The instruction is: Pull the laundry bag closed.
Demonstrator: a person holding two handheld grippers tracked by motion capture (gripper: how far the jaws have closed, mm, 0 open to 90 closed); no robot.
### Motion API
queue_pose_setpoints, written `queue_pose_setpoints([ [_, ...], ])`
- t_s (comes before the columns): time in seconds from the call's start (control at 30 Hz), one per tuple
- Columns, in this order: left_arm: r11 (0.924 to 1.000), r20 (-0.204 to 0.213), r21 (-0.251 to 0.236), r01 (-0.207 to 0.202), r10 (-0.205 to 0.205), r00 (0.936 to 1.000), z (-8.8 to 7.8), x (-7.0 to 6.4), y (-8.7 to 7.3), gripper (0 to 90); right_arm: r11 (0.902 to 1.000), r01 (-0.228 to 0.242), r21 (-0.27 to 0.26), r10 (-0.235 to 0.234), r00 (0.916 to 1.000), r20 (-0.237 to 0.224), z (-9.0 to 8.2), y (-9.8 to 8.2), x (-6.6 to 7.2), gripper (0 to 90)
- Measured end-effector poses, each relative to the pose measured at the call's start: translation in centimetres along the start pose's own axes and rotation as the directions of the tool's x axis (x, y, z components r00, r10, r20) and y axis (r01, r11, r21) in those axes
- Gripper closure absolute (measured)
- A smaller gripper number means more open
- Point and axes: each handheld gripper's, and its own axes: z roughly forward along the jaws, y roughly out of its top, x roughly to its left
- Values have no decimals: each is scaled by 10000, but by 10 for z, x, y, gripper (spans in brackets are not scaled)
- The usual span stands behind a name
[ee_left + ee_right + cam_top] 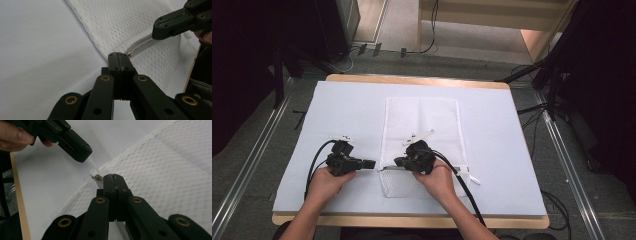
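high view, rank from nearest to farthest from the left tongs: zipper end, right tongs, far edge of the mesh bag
From the left tongs:
1. Zipper end, just right of the tips.
2. Right tongs, further right, on the mesh bag.
3. Bag's far edge, toward the table's back.

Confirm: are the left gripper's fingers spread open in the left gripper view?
No. The left gripper has its two black fingers pressed flat together at the mesh bag's edge, beside the zipper end.
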Motion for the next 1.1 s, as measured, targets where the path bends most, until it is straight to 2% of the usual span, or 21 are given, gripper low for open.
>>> queue_pose_setpoints([
  [0.17,10000,2,42,29,-29,10000,2,1,0,900,9998,114,168,-113,9999,-29,16,5,6,900],
  [0.33,9999,17,65,100,-100,9999,4,1,1,900,9996,172,209,-170,9998,-82,24,5,9,900],
  [0.43,9999,33,128,79,-80,10000,8,0,1,900,9987,100,496,-97,9999,-46,33,0,9,900],
  [0.57,9996,14,268,107,-108,9999,10,0,2,900,9983,149,558,-150,9999,16,36,-3,8,900],
  [0.7,9985,-9,465,304,-304,9995,13,1,1,900,9987,46,507,-48,10000,47,37,-6,7,900],
  [0.87,9976,41,575,378,-381,9993,17,1,2,900,9994,155,298,-156,9999,47,37,-10,5,900],
  [1.0,9962,343,542,686,-705,9969,17,3,2,900,9996,202,205,-204,9997,91,37,-11,6,900],
  [1.03,9959,173,525,743,-753,9970,17,3,1,900,9996,203,175,-205,9998,79,37,-12,6,900],
  [1.07,9951,-460,673,725,-695,9965,18,3,1,900,9997,217,143,-219,9997,81,37,-13,6,900],
  [1.1,9938,-306,694,872,-852,9959,18,6,1,900,9997,217,143,-219,9997,81,37,-13,6,900],
])
